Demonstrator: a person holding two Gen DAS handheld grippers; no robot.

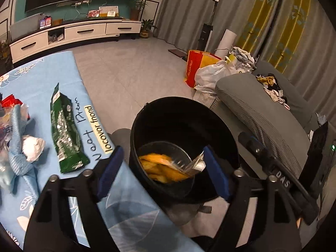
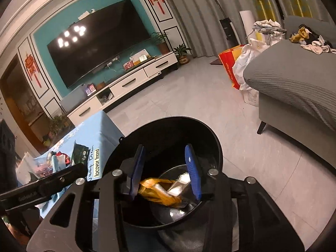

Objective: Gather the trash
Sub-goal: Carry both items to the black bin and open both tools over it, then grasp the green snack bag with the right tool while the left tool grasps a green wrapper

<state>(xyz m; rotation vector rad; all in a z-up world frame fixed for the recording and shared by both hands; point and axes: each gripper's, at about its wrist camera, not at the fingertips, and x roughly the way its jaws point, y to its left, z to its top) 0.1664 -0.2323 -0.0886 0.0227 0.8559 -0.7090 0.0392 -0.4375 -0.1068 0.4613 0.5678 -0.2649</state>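
A black bin (image 1: 184, 121) stands on the floor beside the blue-clothed table (image 1: 69, 73). Inside it lie an orange snack wrapper (image 1: 159, 168), a clear plastic tub and a silvery wrapper (image 1: 197, 161). My left gripper (image 1: 162, 173) hangs over the bin's near rim, open wide, with nothing between its blue pads. My right gripper (image 2: 166, 174) is above the bin (image 2: 168, 130) too, open, and the orange wrapper (image 2: 161, 193) lies loose below its pads. On the table remain a green packet (image 1: 65, 132), a crumpled white tissue (image 1: 32, 148) and a red wrapper (image 1: 8, 100).
A blue rag (image 1: 16, 130) lies among the table litter. A grey sofa (image 1: 262, 113) with clothes stands right of the bin. White and red bags (image 1: 201, 71) sit on the floor behind it. A TV cabinet (image 1: 73, 33) lines the far wall.
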